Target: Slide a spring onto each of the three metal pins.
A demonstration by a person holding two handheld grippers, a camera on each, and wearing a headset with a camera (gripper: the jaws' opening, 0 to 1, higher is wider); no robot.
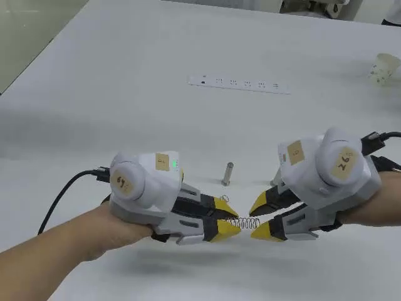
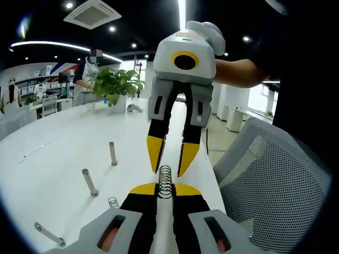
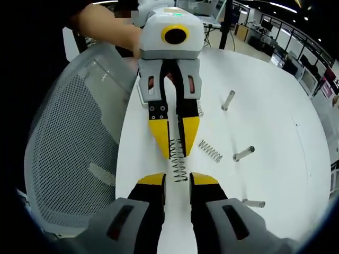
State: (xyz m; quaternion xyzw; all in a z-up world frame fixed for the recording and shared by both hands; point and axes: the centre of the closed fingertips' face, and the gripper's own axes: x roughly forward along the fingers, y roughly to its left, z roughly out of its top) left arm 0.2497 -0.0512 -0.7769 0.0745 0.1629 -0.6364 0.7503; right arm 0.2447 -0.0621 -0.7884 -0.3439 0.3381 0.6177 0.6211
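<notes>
A thin spring hangs level in the air between the two grippers. My left gripper is shut on one end of the spring. My right gripper faces it with jaws apart, and the other end of the spring lies between its tips. One metal pin stands upright just beyond the grippers; a second pin is partly hidden behind the right gripper. The left gripper view shows two upright pins and a third pin leaning low. A loose spring lies on the table.
A white power strip lies farther back on the white table, and a paper cup stands at the far right. A black cable trails off the left gripper. A mesh chair sits beside the table.
</notes>
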